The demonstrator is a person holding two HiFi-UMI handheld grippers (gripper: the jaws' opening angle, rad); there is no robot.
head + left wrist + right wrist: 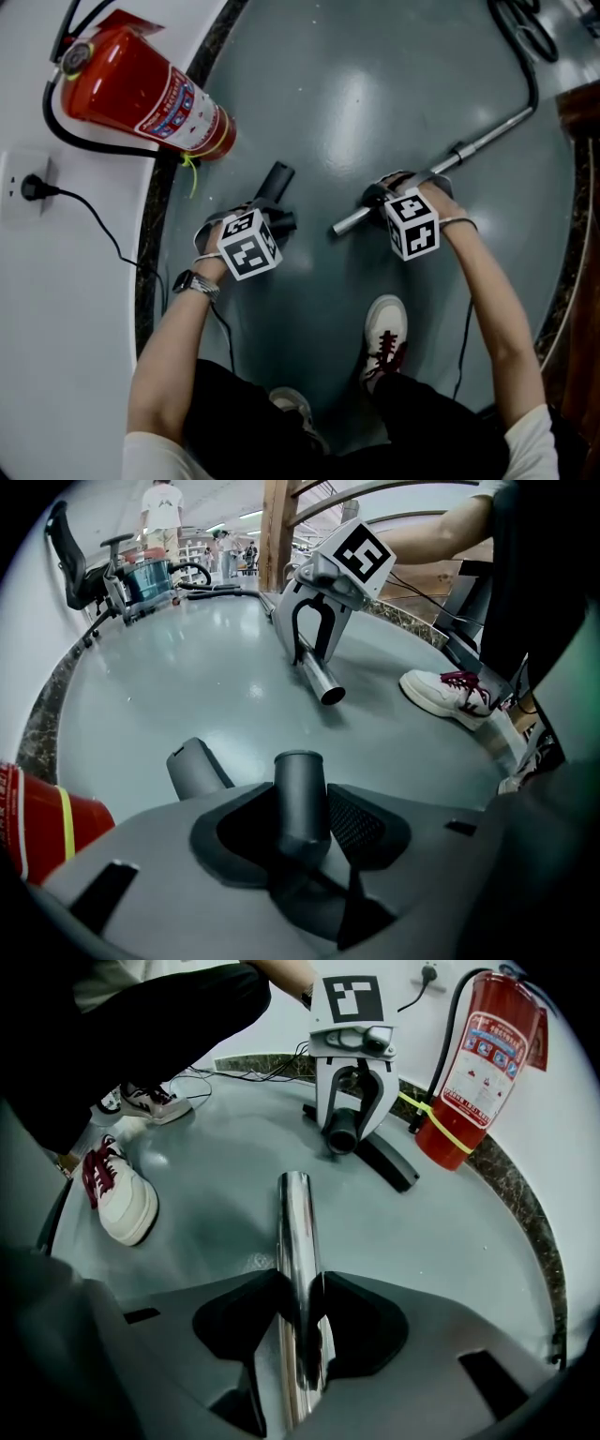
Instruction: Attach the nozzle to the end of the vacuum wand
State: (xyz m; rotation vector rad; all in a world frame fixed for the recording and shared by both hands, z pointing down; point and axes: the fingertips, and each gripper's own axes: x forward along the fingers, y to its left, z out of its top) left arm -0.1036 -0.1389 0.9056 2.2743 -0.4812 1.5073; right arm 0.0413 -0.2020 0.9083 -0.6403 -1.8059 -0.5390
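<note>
Person crouched, both forearms reaching down and forward. One white shoe is planted between them on the grey floor.

Left gripper: pitched steeply down, marker cube facing up. Jaws stand wide, pads closed on the dark round neck of the nozzle. The nozzle's flat end rests on the floor just beyond.

Right gripper: same steep pitch. Jaws clamped on the chrome vacuum wand close to its open end, pads touching both sides.

Wand end points at the nozzle; near, still apart, not joined. Wand runs away across the floor to a black hose.

Far left: red fire extinguisher against the white wall.
</note>
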